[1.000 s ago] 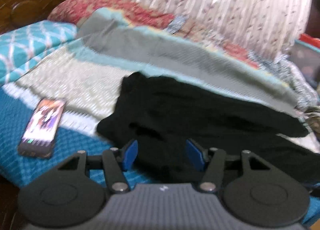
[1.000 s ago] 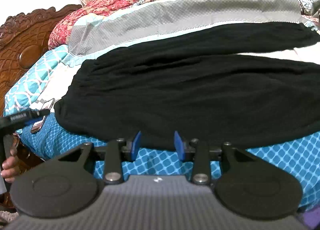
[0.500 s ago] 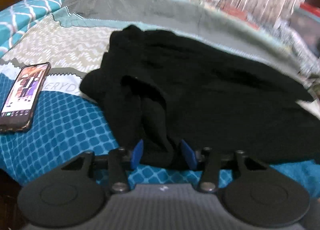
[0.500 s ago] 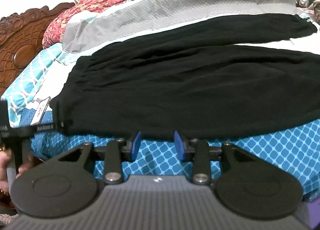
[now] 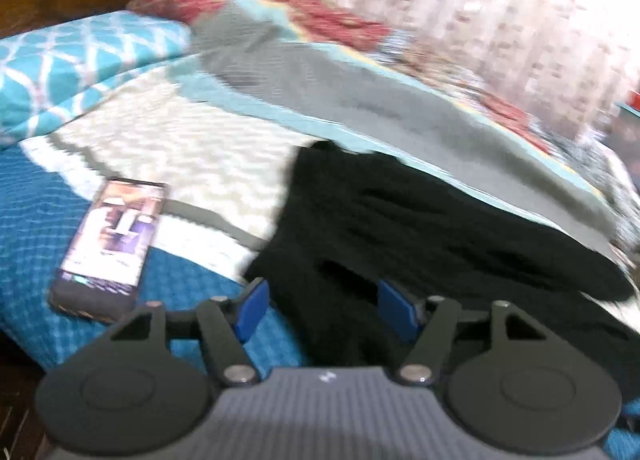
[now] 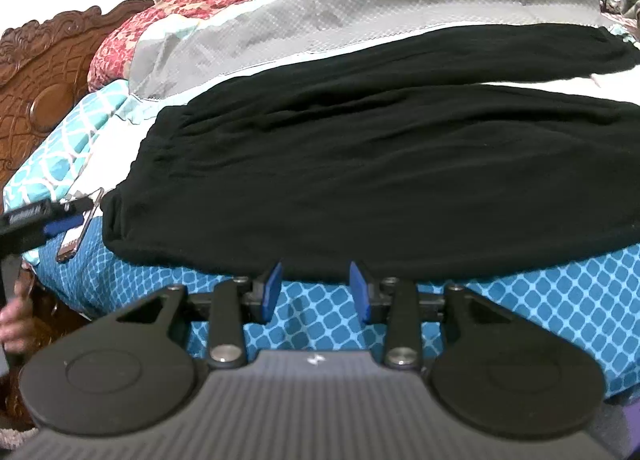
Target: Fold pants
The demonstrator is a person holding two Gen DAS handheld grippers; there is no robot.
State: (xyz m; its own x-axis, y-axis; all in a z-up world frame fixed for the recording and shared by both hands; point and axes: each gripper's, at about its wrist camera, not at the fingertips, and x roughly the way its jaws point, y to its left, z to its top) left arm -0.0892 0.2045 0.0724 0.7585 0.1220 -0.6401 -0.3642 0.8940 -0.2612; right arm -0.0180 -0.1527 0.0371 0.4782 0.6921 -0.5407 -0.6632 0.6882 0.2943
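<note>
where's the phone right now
The phone lies screen-up on the blue bedspread, at the left of the left wrist view, just left of the black pants' waistband end.

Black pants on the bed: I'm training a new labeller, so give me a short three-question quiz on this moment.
1. True or false: the right claw grips the black fabric pants.
2. What lies on the blue patterned bedspread beside the pants' waistband?
3. The left claw's pads are: A clamped shut, B apart.

Key: 1 false; 2 a lit rectangular smartphone; 3 B, opening, pants edge between them.
</note>
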